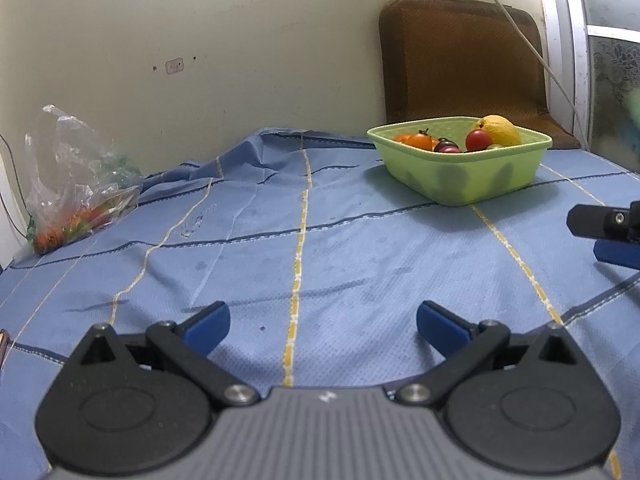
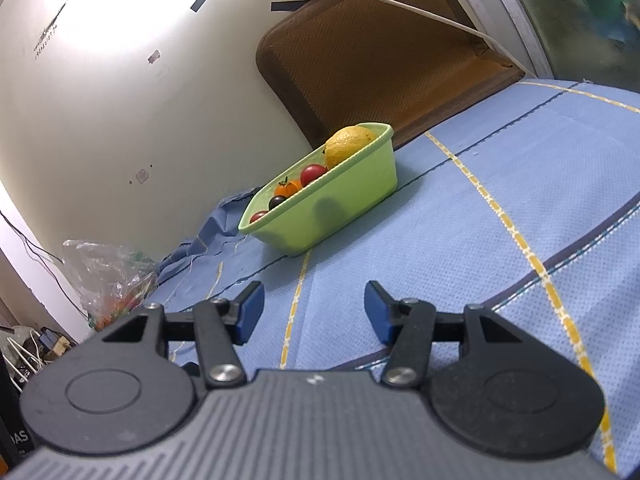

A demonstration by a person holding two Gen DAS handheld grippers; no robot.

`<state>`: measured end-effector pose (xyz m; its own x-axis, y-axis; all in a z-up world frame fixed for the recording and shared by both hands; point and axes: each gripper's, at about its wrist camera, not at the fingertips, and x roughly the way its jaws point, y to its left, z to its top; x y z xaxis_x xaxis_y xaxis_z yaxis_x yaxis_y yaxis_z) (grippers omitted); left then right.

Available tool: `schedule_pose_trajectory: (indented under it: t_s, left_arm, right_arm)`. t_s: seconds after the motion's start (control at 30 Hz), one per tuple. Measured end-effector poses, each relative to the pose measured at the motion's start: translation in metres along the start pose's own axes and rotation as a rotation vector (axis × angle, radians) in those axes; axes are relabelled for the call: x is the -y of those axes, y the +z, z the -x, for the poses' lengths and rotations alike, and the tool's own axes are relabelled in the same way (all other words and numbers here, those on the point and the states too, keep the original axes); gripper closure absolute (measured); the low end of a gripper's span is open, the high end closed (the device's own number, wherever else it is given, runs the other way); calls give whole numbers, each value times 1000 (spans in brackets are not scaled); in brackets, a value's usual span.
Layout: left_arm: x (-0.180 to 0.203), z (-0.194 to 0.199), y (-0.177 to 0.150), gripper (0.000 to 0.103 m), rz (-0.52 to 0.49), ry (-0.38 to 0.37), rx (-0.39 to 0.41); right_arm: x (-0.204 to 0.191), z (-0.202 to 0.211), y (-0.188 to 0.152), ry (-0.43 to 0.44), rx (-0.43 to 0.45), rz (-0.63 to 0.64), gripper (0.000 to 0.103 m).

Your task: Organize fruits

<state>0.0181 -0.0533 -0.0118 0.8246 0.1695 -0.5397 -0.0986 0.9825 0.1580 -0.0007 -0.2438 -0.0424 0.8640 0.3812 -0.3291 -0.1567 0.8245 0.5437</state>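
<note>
A light green basket (image 1: 472,176) stands on the blue cloth at the back right and holds a yellow lemon (image 1: 500,130), red and orange tomatoes (image 1: 478,140) and a dark fruit. It also shows in the right wrist view (image 2: 340,208). A clear plastic bag (image 1: 76,184) with more small red and orange fruits lies at the far left by the wall; it also shows in the right wrist view (image 2: 112,280). My left gripper (image 1: 323,326) is open and empty, low over the cloth. My right gripper (image 2: 314,312) is open and empty, and its tip shows at the right edge of the left wrist view (image 1: 612,232).
A blue checked cloth (image 1: 320,240) covers the table and is rumpled near the wall. A brown cushion (image 1: 460,56) leans on the wall behind the basket. A white cable (image 1: 532,52) hangs across it. A window frame is at the far right.
</note>
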Motion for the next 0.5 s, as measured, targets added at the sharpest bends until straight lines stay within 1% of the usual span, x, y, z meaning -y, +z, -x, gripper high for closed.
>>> schedule_pose_trajectory:
  t_s: [0.5]
  left_arm:
    - [0, 0, 0, 0, 0, 4, 3]
  right_arm:
    - [1, 0, 0, -2, -3, -5, 45]
